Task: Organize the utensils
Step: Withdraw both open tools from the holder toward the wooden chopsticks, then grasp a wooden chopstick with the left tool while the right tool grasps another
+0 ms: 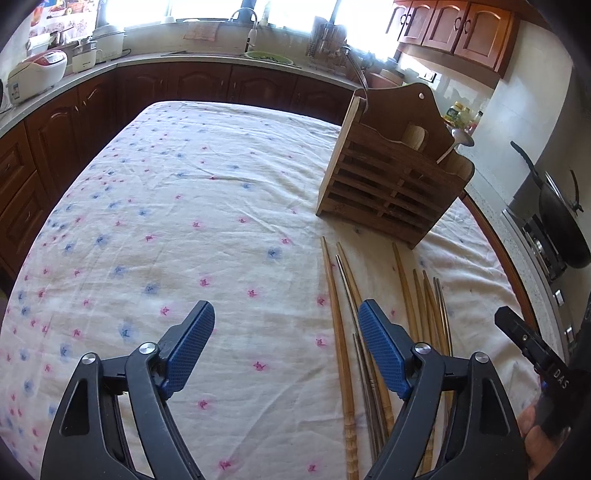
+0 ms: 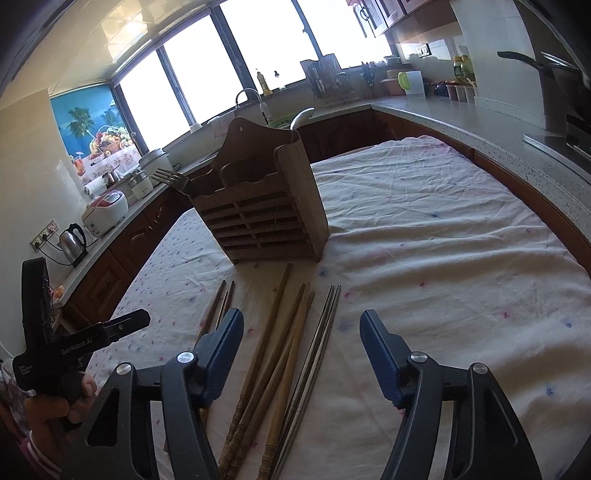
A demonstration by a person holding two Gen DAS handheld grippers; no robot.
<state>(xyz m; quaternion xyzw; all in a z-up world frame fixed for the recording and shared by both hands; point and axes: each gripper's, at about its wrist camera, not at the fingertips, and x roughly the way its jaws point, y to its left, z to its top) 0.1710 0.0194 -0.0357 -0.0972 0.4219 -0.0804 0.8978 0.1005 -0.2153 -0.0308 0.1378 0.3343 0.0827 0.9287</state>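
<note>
A wooden utensil holder [image 1: 391, 177] stands on the floral tablecloth [image 1: 207, 206]; a metal spoon [image 1: 456, 142] and a wooden spatula [image 1: 413, 134] stick out of it. In the right wrist view the holder [image 2: 266, 206] also holds a fork [image 2: 173, 181] and a ladle [image 2: 301, 118]. Several wooden and metal chopsticks [image 1: 343, 332] lie side by side in front of it, also seen in the right wrist view [image 2: 280, 350]. My left gripper [image 1: 286, 332] is open and empty, left of the chopsticks. My right gripper [image 2: 301, 332] is open and empty above them.
Kitchen counters wrap around the table, with rice cookers [image 1: 37, 74], a kettle [image 2: 74, 240], a sink tap [image 1: 247, 26] and a wok on the stove [image 1: 561, 218]. The right-hand tool [image 1: 532, 350] shows at the left view's edge; the left-hand tool [image 2: 74, 343] shows in the right view.
</note>
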